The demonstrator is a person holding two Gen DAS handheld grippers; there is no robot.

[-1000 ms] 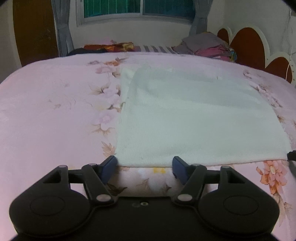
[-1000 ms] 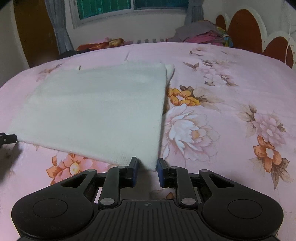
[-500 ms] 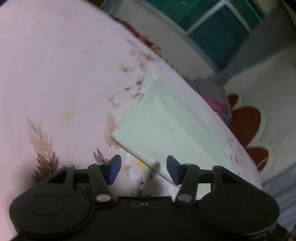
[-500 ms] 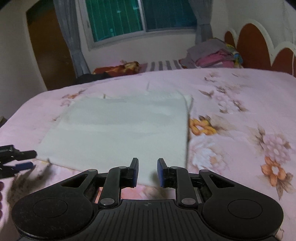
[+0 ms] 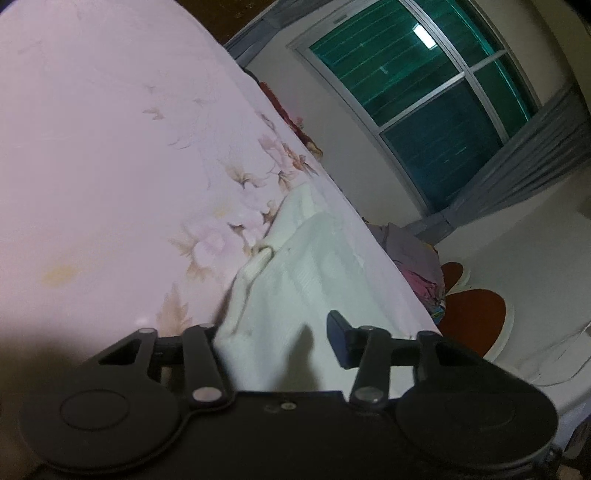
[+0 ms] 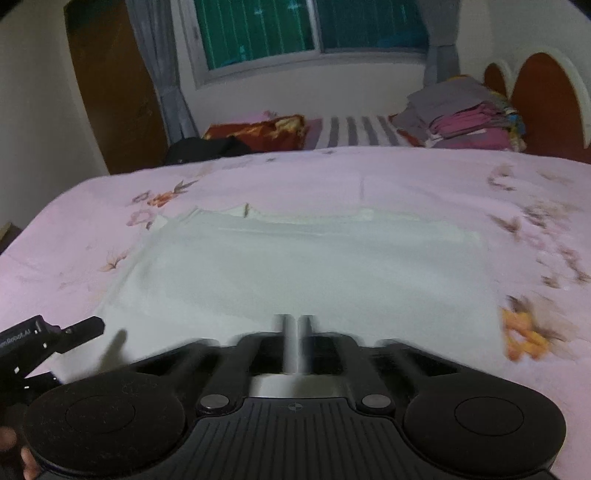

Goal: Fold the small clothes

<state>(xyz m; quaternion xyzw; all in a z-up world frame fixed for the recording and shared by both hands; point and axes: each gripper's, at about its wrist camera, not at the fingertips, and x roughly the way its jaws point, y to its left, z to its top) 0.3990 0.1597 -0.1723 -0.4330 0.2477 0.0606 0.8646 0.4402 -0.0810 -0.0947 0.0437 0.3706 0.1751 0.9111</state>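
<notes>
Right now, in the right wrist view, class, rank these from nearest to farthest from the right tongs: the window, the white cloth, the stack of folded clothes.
1. White cloth: spread on the bed just ahead of the right tongs.
2. Stack of folded clothes: far right, by the headboard.
3. Window: on the back wall.

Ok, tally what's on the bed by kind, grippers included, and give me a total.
White cloth spread on the pink floral bedsheet: 1
Stack of folded clothes: 1
Striped pillow: 1
Red-orange item: 1
Black item: 1
Grippers: 2, left gripper, right gripper
Total: 7
</notes>
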